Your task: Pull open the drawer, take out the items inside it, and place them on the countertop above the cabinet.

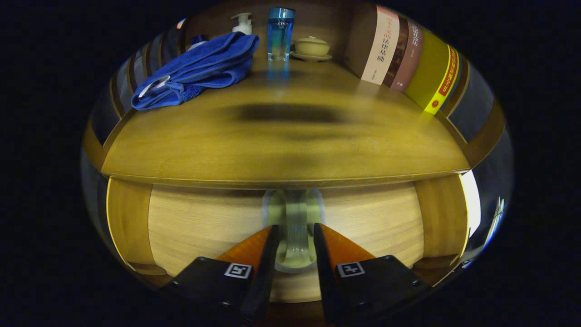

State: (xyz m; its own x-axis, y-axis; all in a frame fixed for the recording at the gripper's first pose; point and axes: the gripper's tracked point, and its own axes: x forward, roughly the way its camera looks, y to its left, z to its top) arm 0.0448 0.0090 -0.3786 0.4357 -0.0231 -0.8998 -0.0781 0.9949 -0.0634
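The drawer [204, 227] faces the gripper [294, 231] squarely, its front running from 9 to 3 o'clock under the countertop [281, 150]. Its handle [295, 227], a pale upright bar in a round recess, has its long axis from 12 to 6 o'clock and sits between the fingers, which flank it closely; whether they clamp it cannot be told. The drawer's inside is hidden. Beyond, at 11 o'clock, lies a blue towel [199, 68]; books [399, 54] stand at 1 o'clock.

Beyond our fingers we see the countertop [281, 150] bearing a towel [199, 68], bottle [280, 34], bowl [312, 47] and books [408, 59].
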